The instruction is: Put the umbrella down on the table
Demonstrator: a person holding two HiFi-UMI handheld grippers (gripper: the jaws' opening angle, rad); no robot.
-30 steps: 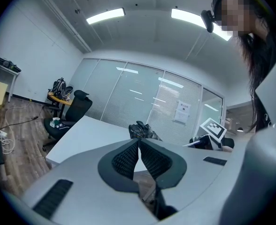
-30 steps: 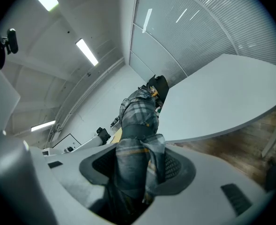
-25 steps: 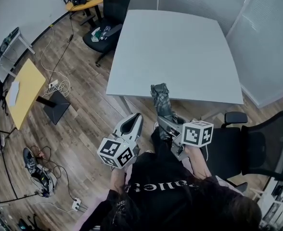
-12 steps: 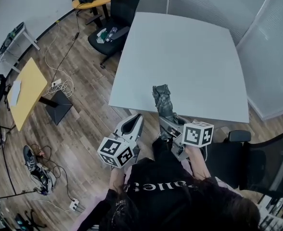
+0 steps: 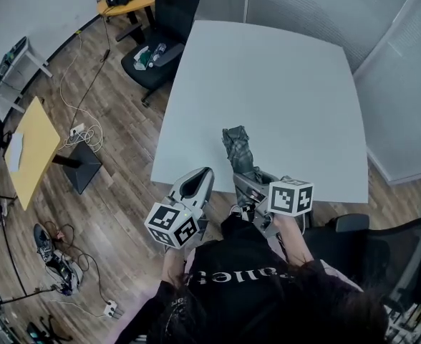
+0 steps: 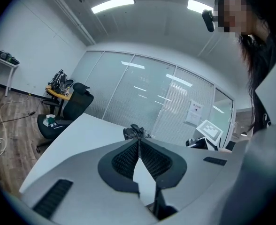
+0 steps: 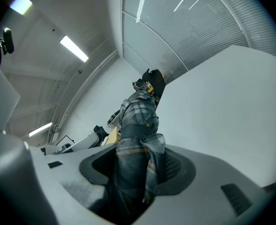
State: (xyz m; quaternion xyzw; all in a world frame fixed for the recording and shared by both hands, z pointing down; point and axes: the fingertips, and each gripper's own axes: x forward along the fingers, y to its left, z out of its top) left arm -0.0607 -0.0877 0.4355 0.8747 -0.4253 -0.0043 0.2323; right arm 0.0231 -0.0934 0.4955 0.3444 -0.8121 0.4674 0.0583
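Note:
A folded grey plaid umbrella (image 5: 240, 151) sticks out over the near edge of the big white table (image 5: 268, 84). My right gripper (image 5: 249, 186) is shut on its lower part, just off that edge. In the right gripper view the umbrella (image 7: 139, 121) fills the space between the jaws and its black handle end points up and away above the table (image 7: 222, 111). My left gripper (image 5: 198, 183) hangs beside it on the left, shut with nothing in it. In the left gripper view its tips (image 6: 138, 140) meet, and the umbrella's end (image 6: 134, 131) shows just beyond them.
A black office chair (image 5: 157, 45) stands at the table's far left corner, and another black chair (image 5: 382, 242) is at my right. A yellow desk (image 5: 28, 145) and loose cables (image 5: 78, 131) lie on the wooden floor to the left. Glass partitions (image 5: 404, 113) close off the right side.
Both grippers have moved forward toward the table together. The umbrella's far end has gone from the table's near edge to well over the tabletop. Neither grip has changed.

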